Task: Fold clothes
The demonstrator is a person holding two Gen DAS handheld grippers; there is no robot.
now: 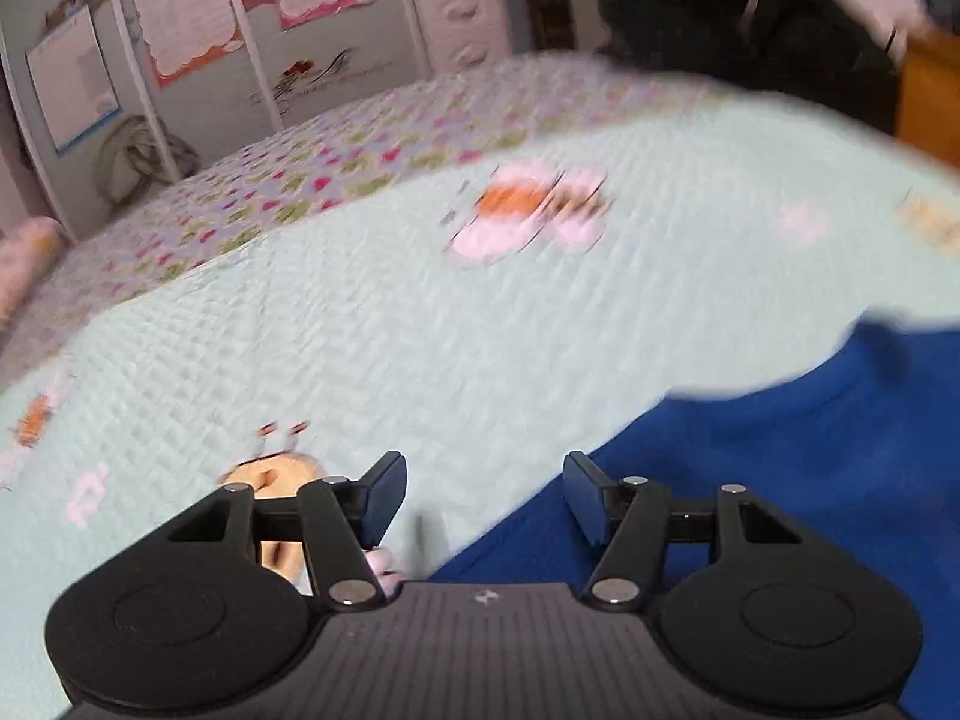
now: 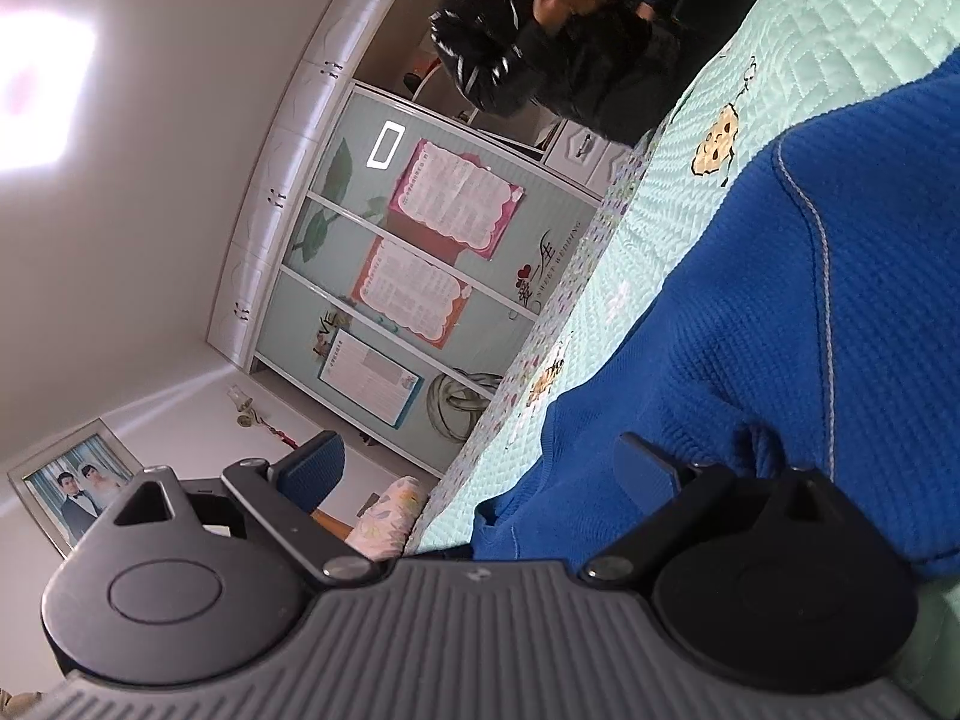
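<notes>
We see our left gripper (image 1: 485,495) with jaws apart and empty over the blurred mint quilt (image 1: 372,324), the blue sweater (image 1: 750,480) cut off at four o'clock, while our right gripper (image 2: 489,480) stands wide, one finger (image 2: 651,471) half-hidden against the knit.

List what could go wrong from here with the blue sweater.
1. The left gripper is open and holds nothing; the sweater lies under only one finger, so closing may miss it.
2. The right gripper is open at the sweater's edge; one finger is off the fabric, so it may pinch only a thin fold that slips.
</notes>
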